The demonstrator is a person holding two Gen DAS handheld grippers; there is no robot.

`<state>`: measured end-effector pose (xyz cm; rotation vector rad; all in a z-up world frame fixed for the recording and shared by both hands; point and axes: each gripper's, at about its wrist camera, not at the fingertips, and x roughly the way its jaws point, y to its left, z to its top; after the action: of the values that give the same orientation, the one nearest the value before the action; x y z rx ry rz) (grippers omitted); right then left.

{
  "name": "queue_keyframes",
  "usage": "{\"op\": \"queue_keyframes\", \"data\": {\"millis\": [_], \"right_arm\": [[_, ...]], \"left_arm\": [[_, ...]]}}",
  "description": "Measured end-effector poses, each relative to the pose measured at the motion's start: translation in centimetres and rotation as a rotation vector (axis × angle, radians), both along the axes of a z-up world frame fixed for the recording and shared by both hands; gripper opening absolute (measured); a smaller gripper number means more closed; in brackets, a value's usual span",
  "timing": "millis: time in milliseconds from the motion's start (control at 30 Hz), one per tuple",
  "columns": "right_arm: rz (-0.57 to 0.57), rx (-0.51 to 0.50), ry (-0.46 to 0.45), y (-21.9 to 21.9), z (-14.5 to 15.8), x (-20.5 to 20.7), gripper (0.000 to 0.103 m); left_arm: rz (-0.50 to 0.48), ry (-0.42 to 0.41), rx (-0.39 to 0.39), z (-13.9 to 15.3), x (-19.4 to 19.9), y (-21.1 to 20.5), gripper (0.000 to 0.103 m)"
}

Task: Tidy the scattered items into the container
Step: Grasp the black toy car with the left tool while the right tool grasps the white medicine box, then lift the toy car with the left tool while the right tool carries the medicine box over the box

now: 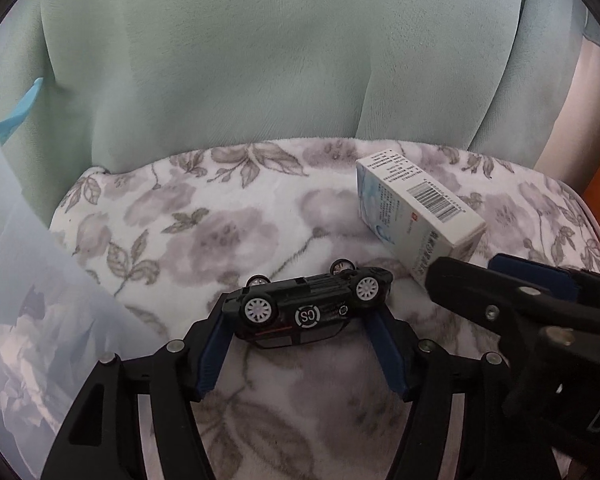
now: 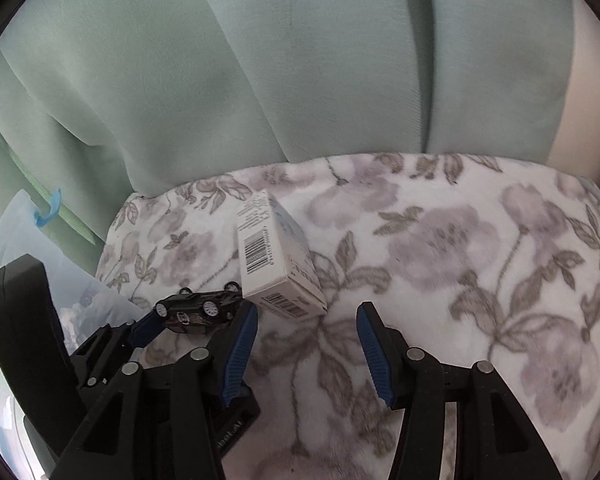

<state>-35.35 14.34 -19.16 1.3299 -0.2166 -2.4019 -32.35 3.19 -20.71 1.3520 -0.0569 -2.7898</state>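
Toy car (image 1: 308, 306), black, held upside down between the blue pads (image 1: 211, 354) of the left gripper (image 1: 300, 320), one pad at each end of the body; the pads press on its nose and tail, so the left gripper is clamped on the car; wheels with pale hubs face up and toward the camera, and a round "CS" mark shows on its side; its long axis runs across the gripper, from pad to pad, roughly level and slightly raised at the right end. In the right wrist view the toy car (image 2: 198, 312) sits just left of the white box (image 2: 276, 258); whether they touch cannot be told. The box, printed with barcodes, lies on the floral blanket (image 1: 204, 220), long axis angled away from the camera. The right gripper (image 2: 306, 322) stands apart, pads spread wide with bare blanket between them, just in front of the box. A translucent container (image 2: 12, 224) with a blue clip (image 2: 48, 210) sits at far left; pale green curtain (image 1: 260, 60) behind.
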Motion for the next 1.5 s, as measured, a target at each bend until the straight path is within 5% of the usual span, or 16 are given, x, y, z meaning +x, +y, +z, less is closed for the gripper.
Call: {"op": "queue_keyframes", "data": {"millis": [433,567,800,1133,1500], "right_arm": [[-0.009,-0.021,0.026,-0.2,-0.3,-1.8,0.054],[-0.039,-0.038,0.027,0.7,-0.3,-1.7,0.036],[-0.075,-0.059,0.028,2.2,0.0,-1.0,0.031],[-0.184,-0.082,0.002,6.8,0.5,2.1,0.031],[-0.248,-0.111,-0.006,9.6,2.6,7.1,0.029]], "left_arm": [[0.003,0.005,0.024,-0.2,-2.2,-0.5,0.067],[-0.004,0.013,0.02,-0.1,-2.3,-0.5,0.062],[-0.044,0.004,0.053,0.4,-2.0,-0.1,0.057],[-0.091,-0.018,0.068,1.0,0.0,1.6,0.056],[-0.083,-0.009,0.091,4.9,5.2,1.9,0.056]]}}
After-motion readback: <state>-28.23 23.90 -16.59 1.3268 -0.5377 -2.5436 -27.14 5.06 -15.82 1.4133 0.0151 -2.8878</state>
